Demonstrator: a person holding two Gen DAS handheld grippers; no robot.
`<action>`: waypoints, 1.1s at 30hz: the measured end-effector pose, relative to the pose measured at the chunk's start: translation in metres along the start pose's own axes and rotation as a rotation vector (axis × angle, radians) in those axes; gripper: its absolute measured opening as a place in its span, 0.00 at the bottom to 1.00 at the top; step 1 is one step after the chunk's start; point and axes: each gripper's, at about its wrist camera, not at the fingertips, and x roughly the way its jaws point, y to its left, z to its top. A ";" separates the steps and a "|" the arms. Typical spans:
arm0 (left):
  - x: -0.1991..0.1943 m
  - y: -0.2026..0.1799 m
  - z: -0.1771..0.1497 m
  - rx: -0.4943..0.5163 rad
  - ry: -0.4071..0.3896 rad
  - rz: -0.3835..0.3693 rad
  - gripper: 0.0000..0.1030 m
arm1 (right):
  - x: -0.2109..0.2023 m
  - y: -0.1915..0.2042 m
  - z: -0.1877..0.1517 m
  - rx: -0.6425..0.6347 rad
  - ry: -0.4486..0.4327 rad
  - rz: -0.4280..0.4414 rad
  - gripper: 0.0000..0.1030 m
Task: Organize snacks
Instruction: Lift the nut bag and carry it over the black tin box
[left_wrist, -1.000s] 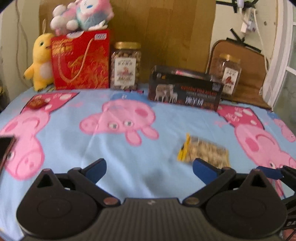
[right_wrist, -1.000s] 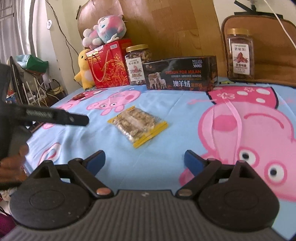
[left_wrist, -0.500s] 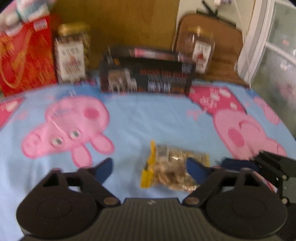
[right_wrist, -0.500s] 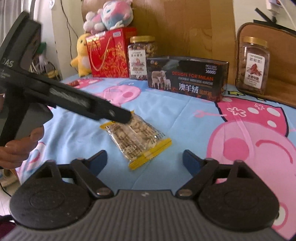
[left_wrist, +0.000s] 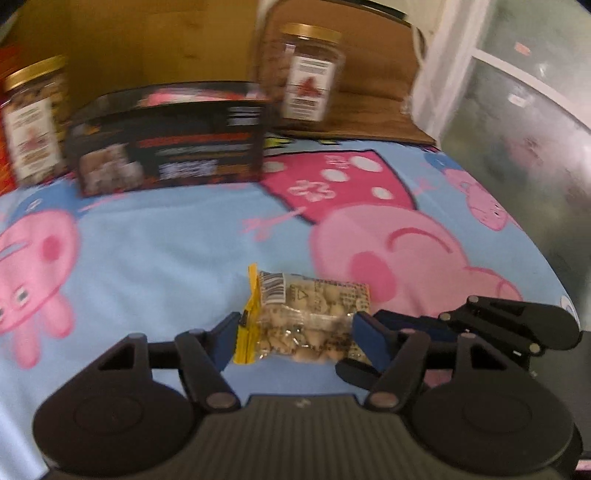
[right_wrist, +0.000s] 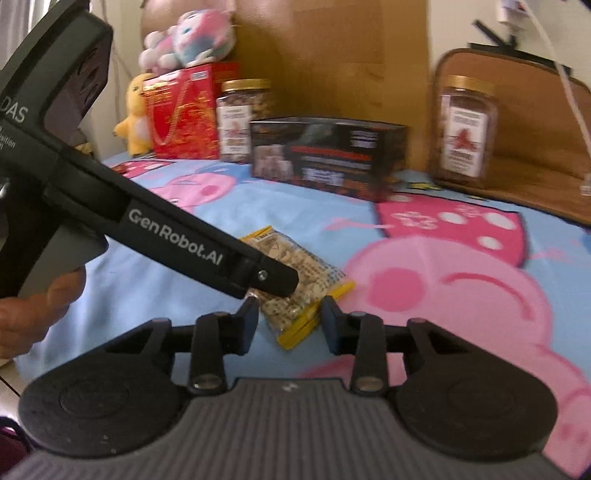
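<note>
Both grippers converge on one snack packet lying on the cartoon-pig bedsheet.

Left gripper (left_wrist: 293, 338) and right gripper (right_wrist: 290, 319), both just closing, stand part-open astride the clear, yellow-edged packet of pale nuts (left_wrist: 308, 323); pad contact cannot be confirmed. The left gripper crosses the right view, covering the packet's middle. Beyond: black printed box (right_wrist: 328, 155), two gold-lidded jars (right_wrist: 463, 129), red gift bag (right_wrist: 183, 112). A second ago the packet lay ahead, ungripped.

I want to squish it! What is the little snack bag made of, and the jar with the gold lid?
Snack bag: probably thin clear plastic film, shiny and crinkled, with yellow sealed ends. Jar: see-through, plastic or glass, can't tell; its gold lid looks metallic.
</note>
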 end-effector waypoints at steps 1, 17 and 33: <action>0.006 -0.006 0.005 0.008 0.005 -0.006 0.65 | -0.003 -0.008 0.000 -0.002 -0.002 -0.012 0.39; 0.088 -0.068 0.082 0.101 0.009 0.096 0.68 | 0.012 -0.111 0.011 0.110 -0.017 -0.119 0.47; 0.110 -0.070 0.099 0.084 0.003 0.222 0.72 | 0.012 -0.127 0.013 0.233 -0.025 -0.063 0.51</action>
